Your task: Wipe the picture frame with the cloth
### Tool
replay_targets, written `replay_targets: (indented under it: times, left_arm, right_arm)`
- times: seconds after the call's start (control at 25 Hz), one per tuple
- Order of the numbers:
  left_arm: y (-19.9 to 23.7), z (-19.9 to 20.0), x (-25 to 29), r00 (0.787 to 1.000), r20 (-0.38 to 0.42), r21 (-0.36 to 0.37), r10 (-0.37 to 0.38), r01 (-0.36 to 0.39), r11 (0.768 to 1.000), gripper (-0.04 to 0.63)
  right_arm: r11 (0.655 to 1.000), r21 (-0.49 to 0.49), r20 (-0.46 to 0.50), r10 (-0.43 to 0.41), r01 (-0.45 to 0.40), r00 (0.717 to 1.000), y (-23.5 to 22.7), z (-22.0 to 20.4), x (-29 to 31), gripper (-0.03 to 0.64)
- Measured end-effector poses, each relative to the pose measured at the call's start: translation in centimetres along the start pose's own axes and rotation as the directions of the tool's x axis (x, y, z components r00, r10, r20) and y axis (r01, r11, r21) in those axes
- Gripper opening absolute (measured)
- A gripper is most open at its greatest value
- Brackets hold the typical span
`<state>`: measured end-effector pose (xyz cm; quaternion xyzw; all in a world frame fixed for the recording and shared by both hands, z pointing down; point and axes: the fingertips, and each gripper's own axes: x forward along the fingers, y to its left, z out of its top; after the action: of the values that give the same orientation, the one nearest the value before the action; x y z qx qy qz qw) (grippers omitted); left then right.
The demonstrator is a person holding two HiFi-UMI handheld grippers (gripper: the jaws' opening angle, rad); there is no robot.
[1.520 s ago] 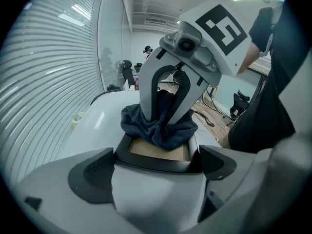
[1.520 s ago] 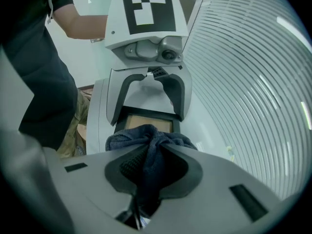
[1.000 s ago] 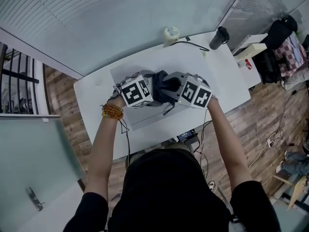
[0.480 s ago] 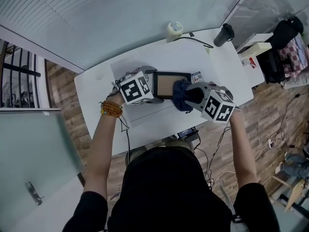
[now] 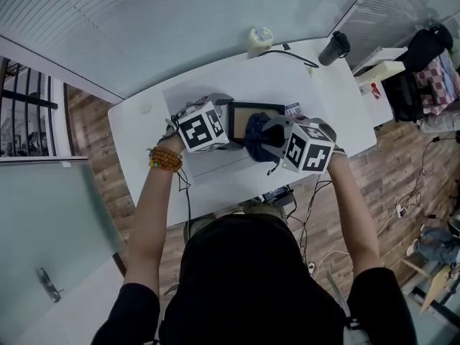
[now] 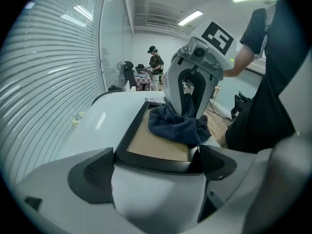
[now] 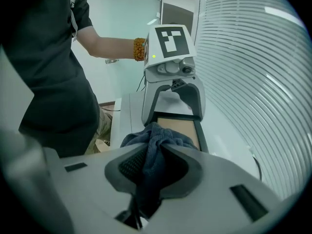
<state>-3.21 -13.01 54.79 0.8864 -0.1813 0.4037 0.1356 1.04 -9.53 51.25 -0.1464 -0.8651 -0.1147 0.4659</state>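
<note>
Plainly, the picture frame (image 6: 152, 149) lies flat near the middle of the white counter (image 5: 144, 139). We judge it light but rigid: a black, straight-edged rim with square corners round a matte tan panel that looks like card or board. Whether any glass covers that panel we cannot tell, so we would treat the face as breakable and press only gently. The rim looks smooth, and on the glossy counter it would likely slide under a sideways rub, so it wants holding by an edge, not the face. The left tongs (image 6: 153, 168) do that: their dark textured pads are clamped across one short end of the rim. The cloth (image 6: 178, 126) is dark blue, soft and nubbly like towelling, and limp enough to bunch into folds. It is best taken by a gathered wad, so that a loose pad hangs free below. The right tongs (image 7: 153, 167) have just been closing and now pinch such a wad tight between them, the bunched part resting on the tan panel toward the end away from the left tongs.
</note>
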Motion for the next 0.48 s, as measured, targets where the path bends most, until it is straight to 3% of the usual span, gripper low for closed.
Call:
replay_targets:
  times: [0.32,0.48]
  left_arm:
    - [0.0,-0.1,0.0,1.0,0.004,0.003,0.0,0.0,1.0,0.534]
    - [0.1,0.2,-0.1,1.0,0.024,0.006,0.005,-0.006,1.0,0.534]
  right_arm:
    - [1.0,0.01,0.098,0.007,-0.008,0.995,-0.6,3.6,2.1,0.051]
    - [0.995,0.035,0.223,-0.094,0.089,0.97,-0.9,3.4,1.3,0.052]
